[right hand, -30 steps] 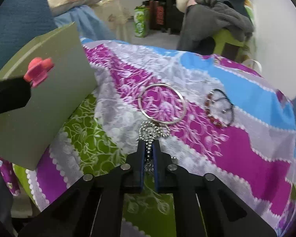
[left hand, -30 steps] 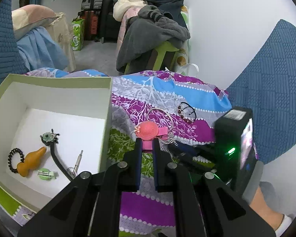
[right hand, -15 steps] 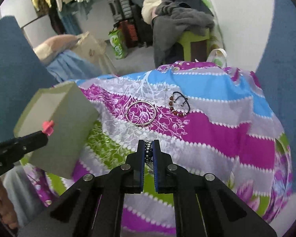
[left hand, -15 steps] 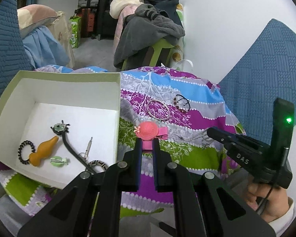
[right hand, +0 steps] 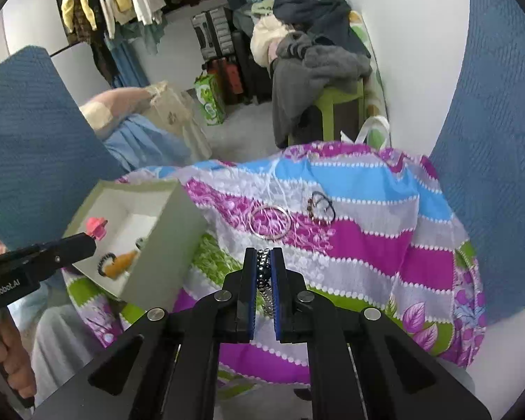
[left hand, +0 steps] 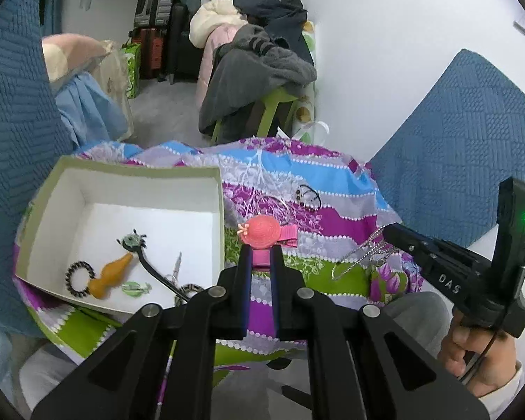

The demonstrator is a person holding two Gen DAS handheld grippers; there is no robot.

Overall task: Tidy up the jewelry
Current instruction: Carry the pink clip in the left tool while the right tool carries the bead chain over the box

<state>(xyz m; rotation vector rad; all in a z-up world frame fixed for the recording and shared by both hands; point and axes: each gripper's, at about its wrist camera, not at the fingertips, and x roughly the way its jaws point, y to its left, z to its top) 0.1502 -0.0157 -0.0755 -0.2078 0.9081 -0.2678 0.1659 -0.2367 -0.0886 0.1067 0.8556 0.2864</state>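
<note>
My left gripper [left hand: 260, 250] is shut on a pink hair clip topped by a small coral hat [left hand: 262, 231], held in the air just right of the open green-and-white box [left hand: 136, 175]. My right gripper [right hand: 263, 253] is shut on a silver bead chain [right hand: 265, 280], which dangles above the patterned cloth; in the left wrist view the chain [left hand: 362, 253] hangs from the right gripper [left hand: 388, 232]. The left gripper [right hand: 89, 241] with its hair clip [right hand: 96, 227] hovers over the box [right hand: 178, 241] in the right wrist view. A silver bangle [right hand: 270, 222] and a dark bead bracelet [right hand: 320, 206] lie on the cloth.
The box [left hand: 136, 175] holds an orange gourd charm [left hand: 110, 274], a black beaded ring [left hand: 78, 276], a black cord with a flower and small metal pieces. Blue quilted cushions [left hand: 448, 147] flank the cloth-covered surface [right hand: 385, 245]. A green stool piled with clothes [left hand: 259, 70] stands behind.
Both grippers have risen, so the cloth and box look smaller and farther. The chain came up off the cloth with the right gripper. The hair clip stayed in the left gripper.
</note>
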